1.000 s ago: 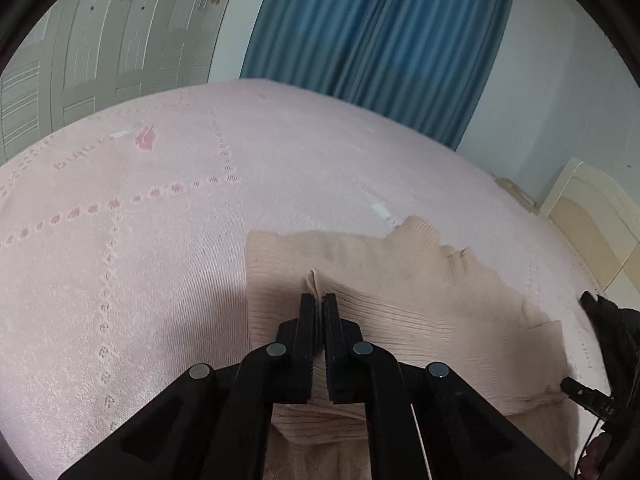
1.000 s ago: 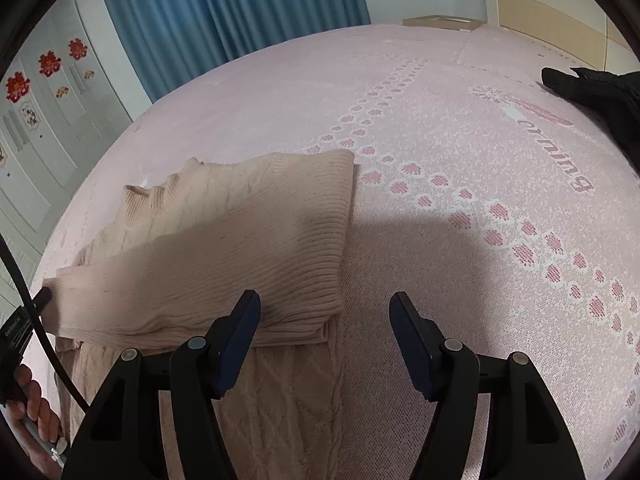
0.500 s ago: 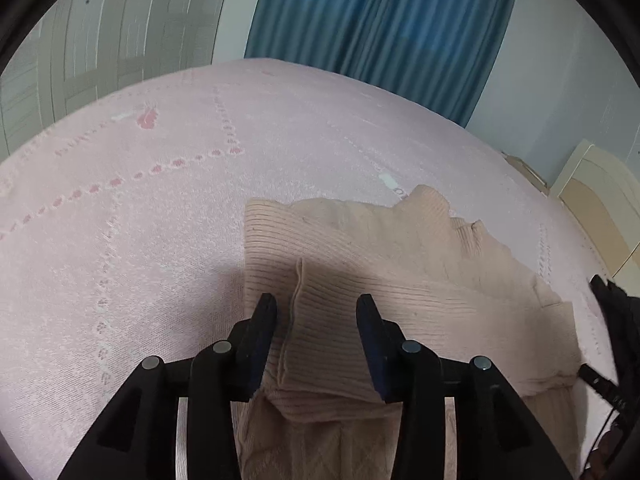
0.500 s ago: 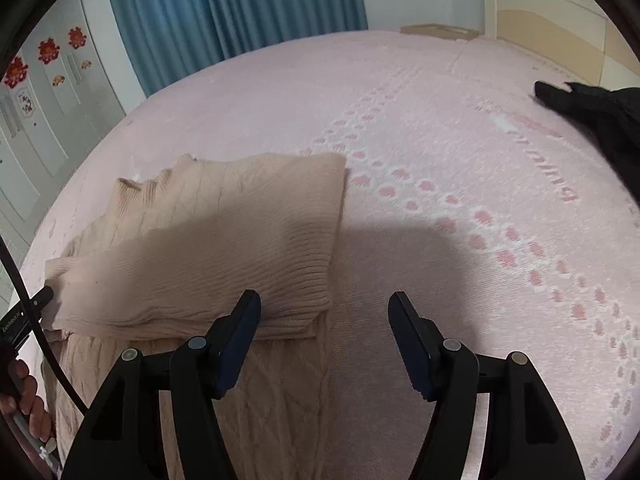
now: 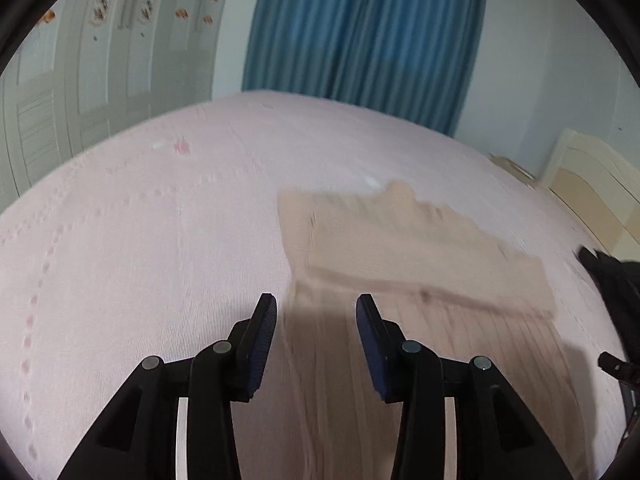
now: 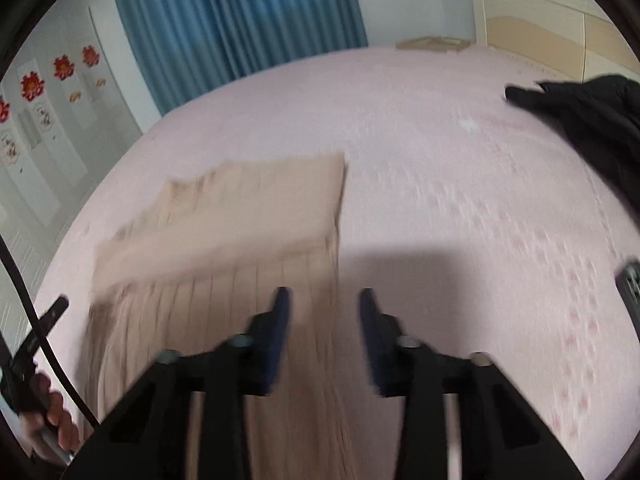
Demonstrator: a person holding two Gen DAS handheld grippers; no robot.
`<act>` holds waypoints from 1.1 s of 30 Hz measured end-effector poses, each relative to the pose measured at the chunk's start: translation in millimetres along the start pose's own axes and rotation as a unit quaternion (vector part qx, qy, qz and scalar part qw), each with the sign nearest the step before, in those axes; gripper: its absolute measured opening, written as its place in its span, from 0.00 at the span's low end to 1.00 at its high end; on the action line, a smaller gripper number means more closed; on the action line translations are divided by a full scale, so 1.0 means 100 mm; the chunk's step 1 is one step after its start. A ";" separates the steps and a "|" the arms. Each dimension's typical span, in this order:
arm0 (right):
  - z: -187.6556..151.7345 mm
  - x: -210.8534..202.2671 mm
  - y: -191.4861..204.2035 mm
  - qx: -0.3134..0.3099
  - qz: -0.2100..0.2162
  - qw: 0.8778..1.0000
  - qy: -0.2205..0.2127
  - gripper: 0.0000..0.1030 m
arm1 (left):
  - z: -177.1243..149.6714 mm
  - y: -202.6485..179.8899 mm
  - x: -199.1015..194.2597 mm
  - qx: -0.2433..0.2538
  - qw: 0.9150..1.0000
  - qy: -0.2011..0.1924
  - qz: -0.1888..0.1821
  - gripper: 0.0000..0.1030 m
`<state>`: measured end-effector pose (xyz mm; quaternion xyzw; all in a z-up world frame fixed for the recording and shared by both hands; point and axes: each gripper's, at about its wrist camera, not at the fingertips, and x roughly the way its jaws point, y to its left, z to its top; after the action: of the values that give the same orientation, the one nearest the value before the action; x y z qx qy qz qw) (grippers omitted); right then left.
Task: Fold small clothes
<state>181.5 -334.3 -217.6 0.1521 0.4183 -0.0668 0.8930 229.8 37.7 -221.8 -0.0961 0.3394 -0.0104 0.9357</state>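
1 pink bedspread, blue curtains

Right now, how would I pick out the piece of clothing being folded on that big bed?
Start at the pink bedspread that fills the room in front of the blue curtains. The beige ribbed sweater lies flat on it, one sleeve folded across its body. The only other garment is a black heap near the headboard.
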 end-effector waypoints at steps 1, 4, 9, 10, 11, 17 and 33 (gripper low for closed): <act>-0.10 -0.07 -0.01 -0.007 -0.001 1.000 0.003 0.26 | -0.07 0.01 -0.07 0.006 1.000 0.010 -0.002 0.38; -0.37 -0.34 -0.04 -0.028 0.006 1.000 0.010 0.26 | -0.26 0.03 -0.31 0.019 1.000 0.018 0.005 0.38; -0.68 -0.74 -0.02 -0.068 -0.006 0.998 -0.006 0.30 | -0.54 0.19 -0.75 -0.011 0.999 0.031 -0.031 0.38; -0.73 -0.78 -0.02 -0.072 -0.004 0.997 -0.006 0.33 | -0.60 0.21 -0.81 -0.015 0.998 0.038 -0.038 0.38; -0.80 -0.82 -0.02 -0.076 0.001 0.997 -0.004 0.37 | -0.64 0.24 -0.88 -0.021 0.998 0.040 -0.043 0.39; -1.13 -0.83 -0.05 -0.069 0.044 0.996 0.026 0.71 | -0.91 0.30 -1.08 -0.039 0.994 0.074 -0.068 0.59; -1.28 -0.53 0.00 -0.054 0.051 0.994 0.080 0.58 | -1.14 0.07 -0.81 -0.001 0.988 0.149 -0.045 0.55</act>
<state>54.7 -292.7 -254.2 0.1294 0.4831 0.0141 0.8658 94.4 31.5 -257.3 -0.1093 0.4702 -0.0661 0.8732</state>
